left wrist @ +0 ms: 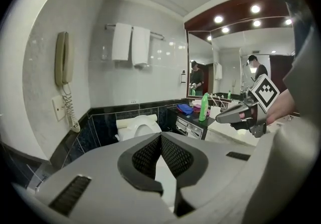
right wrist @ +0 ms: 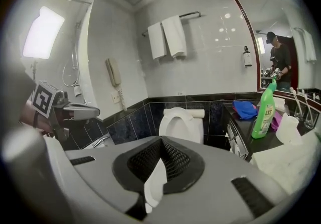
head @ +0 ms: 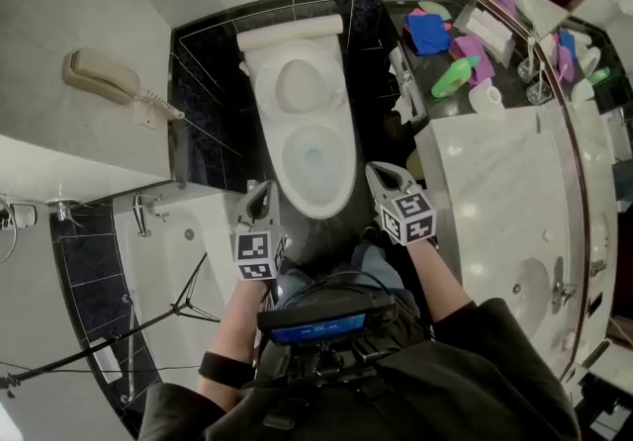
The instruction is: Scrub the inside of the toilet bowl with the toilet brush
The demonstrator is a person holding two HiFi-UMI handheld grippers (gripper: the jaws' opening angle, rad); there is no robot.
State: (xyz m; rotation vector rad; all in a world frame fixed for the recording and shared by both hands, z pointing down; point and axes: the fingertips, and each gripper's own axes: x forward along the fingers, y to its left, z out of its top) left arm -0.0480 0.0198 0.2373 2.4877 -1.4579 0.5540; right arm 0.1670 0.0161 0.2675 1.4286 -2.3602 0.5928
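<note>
While left gripper (head: 261,194) and right gripper (head: 384,175) hover pressed together, one toilet (head: 309,128) lies open.

The toilet (head: 312,123) is white, its water (head: 315,157) pale blue. The wall tiles (head: 213,93) are black with bluish marbling. The phone (head: 99,73) is beige, the towels (right wrist: 168,36) white, the bottle (right wrist: 264,110) bright green, the cloth (head: 427,32) blue, the counter (head: 495,182) white marble. The left gripper (left wrist: 160,136) and right gripper (right wrist: 161,138) are grey, with black mesh-patterned pads (left wrist: 175,156) and black-and-white square markers (head: 407,217).
</note>
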